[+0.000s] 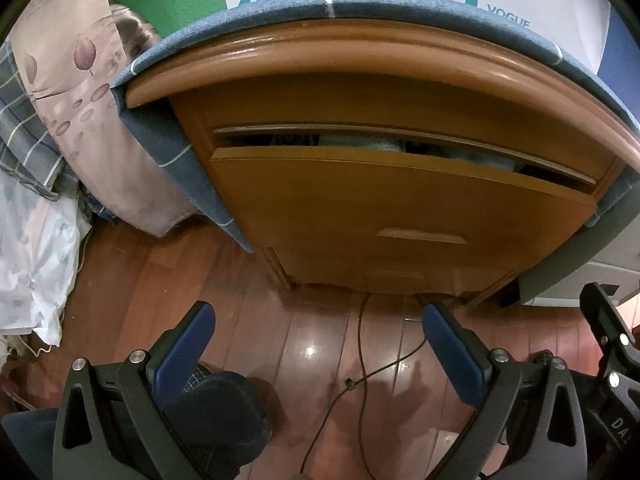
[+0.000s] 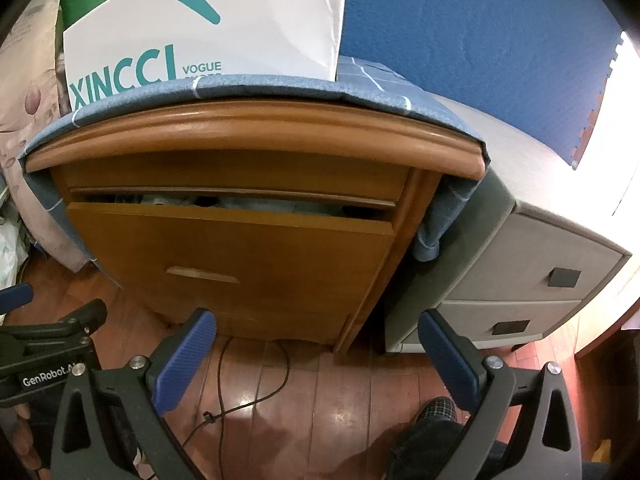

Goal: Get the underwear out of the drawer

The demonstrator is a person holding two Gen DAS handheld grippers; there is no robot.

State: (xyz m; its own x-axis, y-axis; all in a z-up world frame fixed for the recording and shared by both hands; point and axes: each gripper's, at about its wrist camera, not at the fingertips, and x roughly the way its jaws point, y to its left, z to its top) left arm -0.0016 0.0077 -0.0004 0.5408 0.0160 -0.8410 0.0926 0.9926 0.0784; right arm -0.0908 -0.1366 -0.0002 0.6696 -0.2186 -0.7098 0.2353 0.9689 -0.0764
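Note:
A wooden nightstand has a large drawer (image 1: 400, 208) pulled out a little, also in the right wrist view (image 2: 240, 256). Pale blue-grey folded fabric (image 1: 360, 143) shows through the gap at its top, also in the right wrist view (image 2: 256, 202); I cannot tell which piece is underwear. The drawer has a recessed wooden handle (image 1: 422, 236) (image 2: 202, 275). My left gripper (image 1: 316, 320) is open and empty, low over the floor in front of the drawer. My right gripper (image 2: 318, 326) is open and empty, in front of the nightstand's lower right corner.
A blue cloth (image 2: 280, 86) covers the nightstand top, with a white XINCCI bag (image 2: 208, 24) on it. A grey cabinet (image 2: 532, 272) stands right of it. Bedding and pillows (image 1: 60, 120) lie left. A cable (image 1: 360, 360) runs across the wooden floor. My slippered feet show below.

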